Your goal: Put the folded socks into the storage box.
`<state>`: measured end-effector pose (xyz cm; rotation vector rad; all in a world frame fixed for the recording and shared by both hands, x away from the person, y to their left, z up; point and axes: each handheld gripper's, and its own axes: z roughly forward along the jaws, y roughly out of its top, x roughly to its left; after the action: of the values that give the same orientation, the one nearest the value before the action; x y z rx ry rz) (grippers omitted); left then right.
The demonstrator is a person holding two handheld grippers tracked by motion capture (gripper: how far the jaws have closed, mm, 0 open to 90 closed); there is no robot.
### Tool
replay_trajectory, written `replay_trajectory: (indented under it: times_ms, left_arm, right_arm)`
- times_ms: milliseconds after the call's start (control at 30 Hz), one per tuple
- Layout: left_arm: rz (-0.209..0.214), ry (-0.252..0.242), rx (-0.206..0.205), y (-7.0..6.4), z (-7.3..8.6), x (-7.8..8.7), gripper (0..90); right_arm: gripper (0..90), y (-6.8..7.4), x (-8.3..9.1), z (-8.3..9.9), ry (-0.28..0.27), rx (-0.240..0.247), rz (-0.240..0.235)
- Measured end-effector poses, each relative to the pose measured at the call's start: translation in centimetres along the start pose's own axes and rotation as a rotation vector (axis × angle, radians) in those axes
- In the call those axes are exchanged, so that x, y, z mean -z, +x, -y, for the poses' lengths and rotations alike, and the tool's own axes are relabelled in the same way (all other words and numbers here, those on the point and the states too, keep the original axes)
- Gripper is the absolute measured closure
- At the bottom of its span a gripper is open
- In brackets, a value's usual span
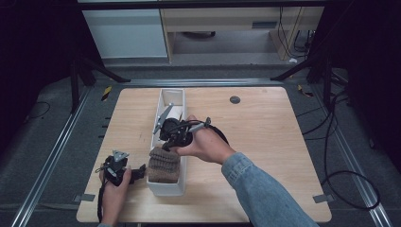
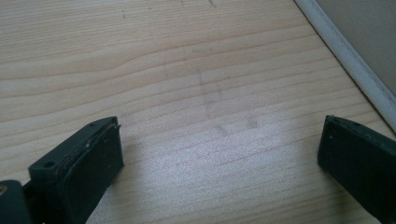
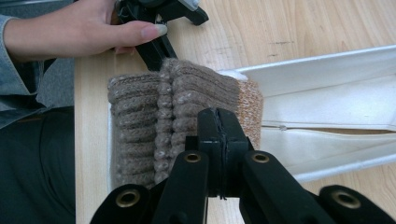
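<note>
Brown knit sock (image 1: 164,164) lies along the white box (image 1: 166,190); right tool (image 1: 166,145) pressed together, left tool (image 1: 140,172) apart.

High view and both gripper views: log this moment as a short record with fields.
surface: wooden table
container: long white box, open top
contents: brown knitted socks at the box's near end
right gripper: jaws together, above the socks
left gripper: jaws wide apart over bare table, left of the box
socks gripped: cannot tell
</note>
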<state>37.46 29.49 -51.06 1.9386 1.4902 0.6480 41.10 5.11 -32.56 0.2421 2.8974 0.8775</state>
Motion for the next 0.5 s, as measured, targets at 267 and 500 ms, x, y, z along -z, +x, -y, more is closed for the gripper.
replay_trajectory:
  times_ms: [267, 500]
  left_arm:
    - [0.0, -0.002, 0.002, 0.0, 0.0, 0.0, 0.0]
    - [0.0, -0.001, 0.002, 0.0, 0.0, 0.0, 0.0]
  right_arm:
    - [90.0, 0.4, -1.0, 0.0, 0.015, 0.003, -0.022]
    - [90.0, 0.6, -1.4, 0.3, 0.014, -0.002, -0.038]
